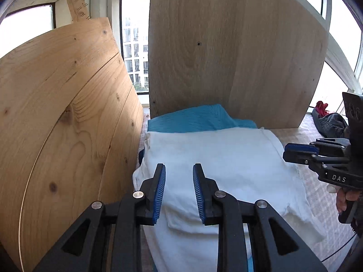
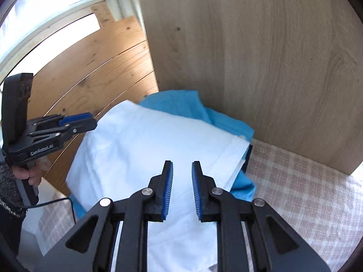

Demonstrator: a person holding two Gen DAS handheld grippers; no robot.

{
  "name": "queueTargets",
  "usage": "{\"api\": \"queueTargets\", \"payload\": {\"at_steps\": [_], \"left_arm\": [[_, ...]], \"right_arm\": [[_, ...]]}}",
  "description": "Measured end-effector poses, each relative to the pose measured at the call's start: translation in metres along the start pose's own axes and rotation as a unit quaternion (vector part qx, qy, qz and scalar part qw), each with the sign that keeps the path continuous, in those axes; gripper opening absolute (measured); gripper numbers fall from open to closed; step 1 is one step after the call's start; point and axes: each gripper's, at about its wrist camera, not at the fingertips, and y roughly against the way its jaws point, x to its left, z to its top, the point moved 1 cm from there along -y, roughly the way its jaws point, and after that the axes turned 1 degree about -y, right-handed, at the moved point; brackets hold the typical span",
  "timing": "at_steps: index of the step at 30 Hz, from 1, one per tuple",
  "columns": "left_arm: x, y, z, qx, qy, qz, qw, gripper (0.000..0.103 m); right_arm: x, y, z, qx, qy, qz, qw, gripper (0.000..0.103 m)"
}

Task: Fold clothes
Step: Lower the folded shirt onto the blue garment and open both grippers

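Two wooden boards [image 1: 68, 113] stand at the far edge of the checked surface [image 2: 306, 192]. We count two garments: one white garment [image 1: 215, 158] atop one blue garment [image 1: 197, 117]. Both our left hand-held gripper [image 1: 179, 190] and right hand-held gripper [image 2: 182, 189] hover parted, empty.

You can read "DAS" in pale letters on the black body of your right gripper [image 1: 295, 155], in the left wrist view. On the side of your left gripper [image 2: 87, 122], in the right wrist view, there stands "GenRobot.AI". No other text is readable.
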Motion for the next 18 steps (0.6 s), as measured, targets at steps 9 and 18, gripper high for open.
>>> {"api": "queueTargets", "payload": {"at_steps": [9, 18], "left_arm": [[0.002, -0.022, -0.025, 0.059, -0.017, 0.048, 0.9970, 0.029], [0.001, 0.020, -0.054, 0.035, 0.023, 0.033, 0.9986, 0.033]], "right_arm": [[0.014, -0.025, -0.044, 0.050, 0.019, -0.015, 0.998, 0.017], [0.041, 0.031, -0.077, 0.036, 0.027, 0.009, 0.999, 0.031]]}}
